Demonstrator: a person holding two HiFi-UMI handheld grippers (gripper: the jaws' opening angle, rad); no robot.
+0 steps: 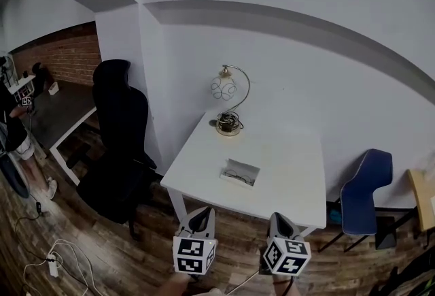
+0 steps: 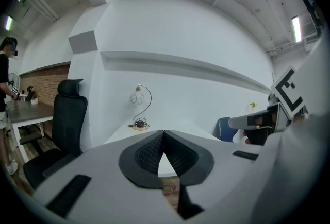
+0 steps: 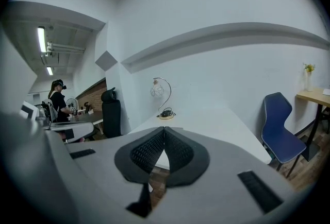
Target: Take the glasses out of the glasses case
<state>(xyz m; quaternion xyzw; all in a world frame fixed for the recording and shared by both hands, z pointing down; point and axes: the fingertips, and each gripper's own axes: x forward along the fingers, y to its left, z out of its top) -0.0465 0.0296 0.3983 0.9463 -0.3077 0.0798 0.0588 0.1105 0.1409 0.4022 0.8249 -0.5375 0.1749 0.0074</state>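
Observation:
An open glasses case [image 1: 240, 173] lies near the middle of the white table [image 1: 285, 186], and dark glasses rest inside it. My left gripper [image 1: 199, 221] hangs before the table's near edge, over the wooden floor, its jaws shut and empty. My right gripper [image 1: 280, 225] is beside it, also shut with nothing held. In the left gripper view the left gripper [image 2: 163, 133] points at the table [image 2: 167, 130]; the case is hidden there. The right gripper [image 3: 164, 130] faces the table [image 3: 211, 124] in the right gripper view too.
A gold desk lamp [image 1: 230, 99] with a coiled cord stands at the table's back left. A black office chair [image 1: 121, 145] is left of the table, a blue chair [image 1: 366, 190] right. A person [image 1: 15, 131] stands far left by a dark desk. Cables [image 1: 58, 257] lie on the floor.

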